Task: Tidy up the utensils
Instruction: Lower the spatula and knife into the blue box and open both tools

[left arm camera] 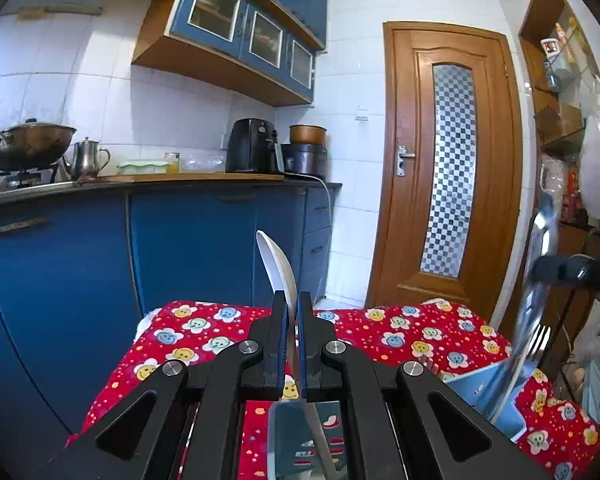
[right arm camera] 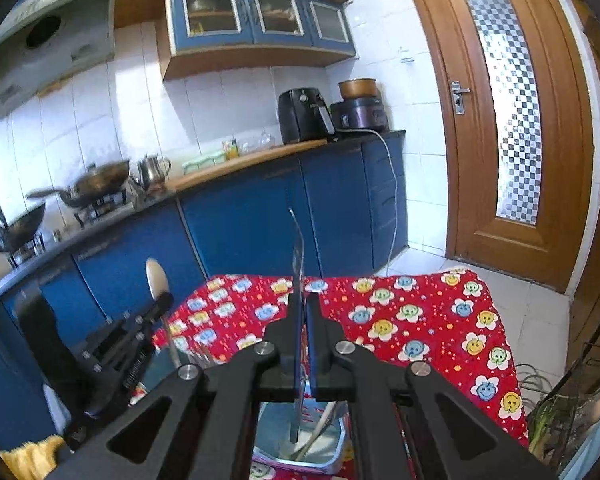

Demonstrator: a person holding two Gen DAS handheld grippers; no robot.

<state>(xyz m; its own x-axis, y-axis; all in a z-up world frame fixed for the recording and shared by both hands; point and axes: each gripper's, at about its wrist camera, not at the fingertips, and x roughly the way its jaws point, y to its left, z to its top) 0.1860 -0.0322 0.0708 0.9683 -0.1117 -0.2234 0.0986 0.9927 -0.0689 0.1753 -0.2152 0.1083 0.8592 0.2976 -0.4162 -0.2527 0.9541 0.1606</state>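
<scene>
My left gripper (left arm camera: 293,300) is shut on a white spoon (left arm camera: 277,264), bowl up, its handle running down over a grey bin (left arm camera: 284,432) below. My right gripper (right arm camera: 305,300) is shut on a metal utensil (right arm camera: 298,252), held upright and seen edge-on, above a grey bin (right arm camera: 272,436) that holds a wooden stick. In the left wrist view the right gripper (left arm camera: 572,270) shows blurred at the right, holding a shiny metal piece with a fork (left arm camera: 538,340) by it. In the right wrist view the left gripper (right arm camera: 156,308) and its spoon (right arm camera: 157,278) show at the left.
A table with a red flower-print cloth (right arm camera: 420,312) lies below both grippers. A light blue holder (left arm camera: 484,392) sits at its right. Blue cabinets and a counter (left arm camera: 180,184) with pans, kettle and air fryer stand behind. A wooden door (left arm camera: 448,160) is at the right.
</scene>
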